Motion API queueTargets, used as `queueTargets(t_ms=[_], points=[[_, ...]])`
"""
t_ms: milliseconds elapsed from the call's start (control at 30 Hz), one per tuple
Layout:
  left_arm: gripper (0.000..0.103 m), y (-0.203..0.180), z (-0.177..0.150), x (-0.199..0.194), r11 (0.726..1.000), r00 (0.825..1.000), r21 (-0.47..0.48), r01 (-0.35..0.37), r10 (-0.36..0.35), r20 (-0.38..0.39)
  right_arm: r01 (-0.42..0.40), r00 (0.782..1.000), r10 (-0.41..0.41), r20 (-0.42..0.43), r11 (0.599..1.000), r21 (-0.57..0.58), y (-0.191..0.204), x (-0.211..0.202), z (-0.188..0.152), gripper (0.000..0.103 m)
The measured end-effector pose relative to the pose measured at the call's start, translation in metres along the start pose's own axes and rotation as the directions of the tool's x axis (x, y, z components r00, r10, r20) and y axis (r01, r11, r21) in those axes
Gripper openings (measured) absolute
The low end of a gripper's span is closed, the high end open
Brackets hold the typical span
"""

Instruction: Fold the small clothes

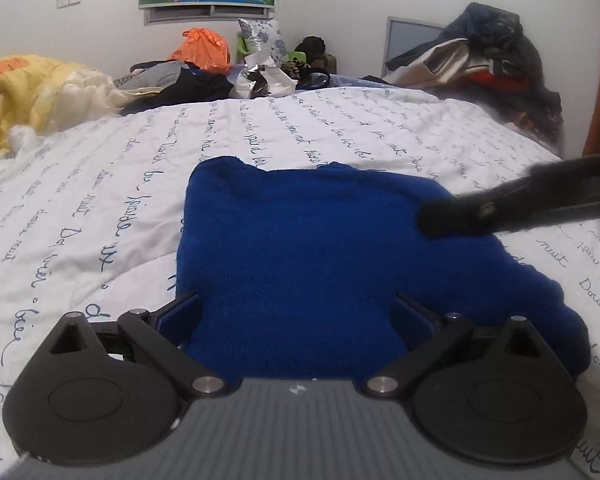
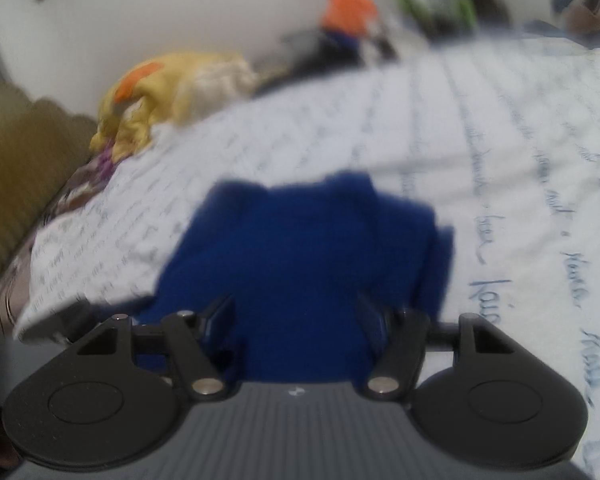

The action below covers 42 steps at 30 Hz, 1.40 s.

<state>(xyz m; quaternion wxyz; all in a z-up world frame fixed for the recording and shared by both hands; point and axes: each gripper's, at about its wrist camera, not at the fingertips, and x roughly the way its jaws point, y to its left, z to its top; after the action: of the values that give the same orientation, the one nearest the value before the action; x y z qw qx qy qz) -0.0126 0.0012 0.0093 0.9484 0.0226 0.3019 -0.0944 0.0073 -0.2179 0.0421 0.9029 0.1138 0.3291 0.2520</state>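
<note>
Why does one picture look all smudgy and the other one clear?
Right wrist view: smeared with blur, so the blue cloth and the bedspread writing look fuzzy. Left wrist view: mostly sharp, the writing crisp; only the right gripper is blurred; the fisheye lens bends the bed.

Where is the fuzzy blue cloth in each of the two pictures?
Left wrist view: the blue cloth lies in the middle, flat on the white bedspread, between the left hand-held gripper fingers.
Right wrist view: the blue cloth is in the middle too, blurred, between the right hand-held gripper fingers.
Shared landmark: the orange bag at the far wall.
</note>
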Motion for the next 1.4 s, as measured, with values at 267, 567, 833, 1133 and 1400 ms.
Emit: queueTargets(t_ms=[267,567,833,1133,1400], points=[[0.103,0.008,-0.003,-0.002,0.999,1.000,-0.042,0.010,-0.010,-0.017,0.039,0.999,-0.039,-0.015,0.999,-0.020,0.001,-0.002,-0.012,0.071],[0.095,0.034,-0.011,-0.029,0.958,0.987,-0.267,0.103,-0.132,-0.091,-0.007,0.999,0.010,-0.032,0.997,0.082,-0.015,-0.026,-0.023,0.075],[0.026,0.045,-0.019,-0.048,0.954,0.982,-0.284,0.099,-0.140,-0.127,0.000,0.989,0.014,-0.148,0.996,0.093,-0.034,-0.029,-0.045,0.032],[0.055,0.025,-0.025,-0.089,0.995,0.994,0.012,0.103,-0.102,-0.034,0.010,0.986,-0.026,-0.162,0.995,-0.097,-0.014,-0.036,-0.039,0.032],[0.071,-0.011,-0.032,-0.042,0.978,0.982,0.084,0.190,-0.187,-0.040,0.073,0.990,-0.086,-0.115,0.990,-0.118,-0.010,0.042,0.036,0.071]])
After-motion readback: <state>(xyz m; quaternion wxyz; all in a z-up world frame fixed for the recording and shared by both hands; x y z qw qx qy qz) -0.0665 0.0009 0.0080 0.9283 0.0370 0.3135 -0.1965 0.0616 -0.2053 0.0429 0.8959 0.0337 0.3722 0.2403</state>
